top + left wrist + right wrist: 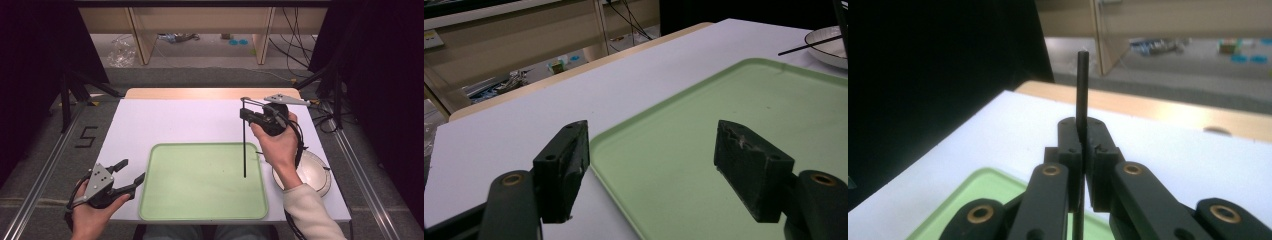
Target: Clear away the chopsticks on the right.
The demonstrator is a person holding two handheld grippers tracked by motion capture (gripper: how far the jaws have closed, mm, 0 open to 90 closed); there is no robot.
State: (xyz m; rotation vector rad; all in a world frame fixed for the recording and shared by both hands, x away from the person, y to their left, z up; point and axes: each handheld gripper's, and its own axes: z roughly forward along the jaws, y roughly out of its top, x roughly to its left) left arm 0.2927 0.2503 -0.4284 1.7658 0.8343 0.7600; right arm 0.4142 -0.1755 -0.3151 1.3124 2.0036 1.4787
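The right hand-held gripper [248,114] is clamped on 1 upright black chopstick [244,150] above the green tray [160,200]; the left hand-held gripper [131,173] gapes empty at the bench's [175,120] near-left corner.

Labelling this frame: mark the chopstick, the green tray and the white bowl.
chopstick [244,150], high view, middle of its shaft.
green tray [150,172], high view, left rim.
white bowl [316,172], high view, inner wall beside the hand.
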